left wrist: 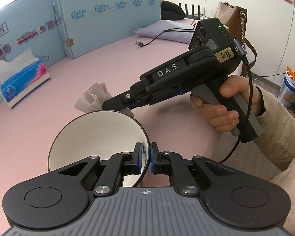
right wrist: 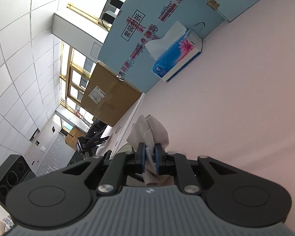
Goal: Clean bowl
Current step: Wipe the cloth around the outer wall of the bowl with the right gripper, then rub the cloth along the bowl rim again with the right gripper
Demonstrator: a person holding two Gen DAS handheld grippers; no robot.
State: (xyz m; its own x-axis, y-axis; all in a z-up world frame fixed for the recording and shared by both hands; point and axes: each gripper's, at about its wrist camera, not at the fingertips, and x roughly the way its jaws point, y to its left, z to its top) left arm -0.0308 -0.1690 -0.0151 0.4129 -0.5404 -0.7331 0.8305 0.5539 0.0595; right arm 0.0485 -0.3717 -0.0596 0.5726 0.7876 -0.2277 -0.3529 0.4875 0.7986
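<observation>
While the left gripper pinches the white ceramic bowl's rim, the right gripper, clamping crumpled grey tissue, hovers at the bowl's twelve o'clock.

Looks like an office or lab corner set up for recording. Suspended grid ceiling of white square tiles at the left of the right wrist view, with gold-framed windows beside it. Pink-covered tabletop fenced along the top left by pale blue printed cardboard panels (makeshift partitions, taped at the seam). Black router with upright antennas at top centre, loose black USB cable, blue flower-printed tissue box, brown cardboard carton.
</observation>
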